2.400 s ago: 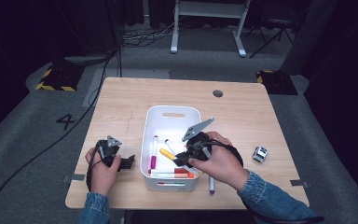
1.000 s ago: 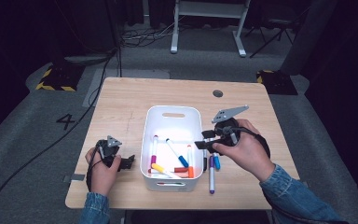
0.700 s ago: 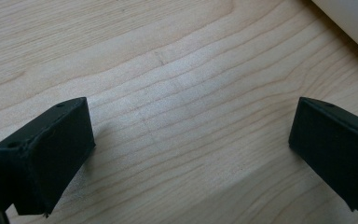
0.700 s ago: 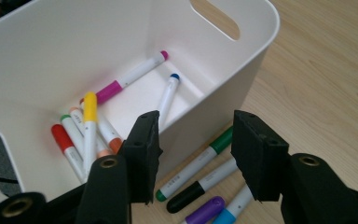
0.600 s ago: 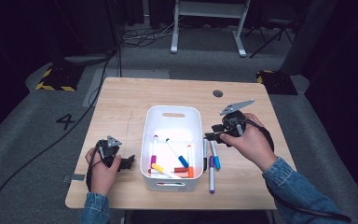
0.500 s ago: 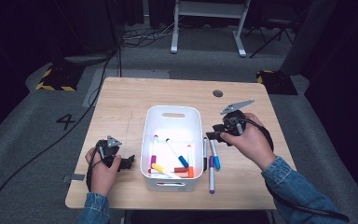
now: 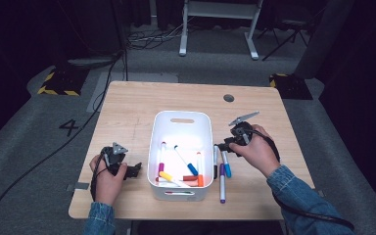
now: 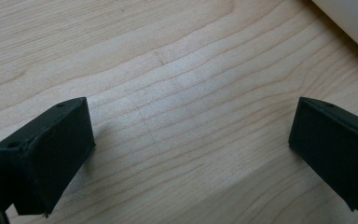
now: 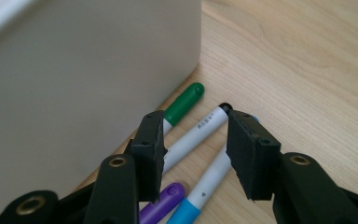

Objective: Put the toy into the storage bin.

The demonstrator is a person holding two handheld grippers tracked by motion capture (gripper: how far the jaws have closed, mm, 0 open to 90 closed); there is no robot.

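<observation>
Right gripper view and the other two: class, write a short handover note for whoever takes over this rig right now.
Left gripper: open, empty, low over the table, left of the bin.
Right gripper: open, jaws just been closing, astride the white marker, pads not yet pressing.
Things: green marker, white, blue marker and purple marker lie on the table right of the bin.
Done: several markers lie in the bin.
Left: probably grip the white marker, bin it, then the other three.

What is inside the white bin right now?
The white bin holds several markers in purple, blue, orange, yellow and red. Its near wall covers whatever lies against the front edge.
</observation>
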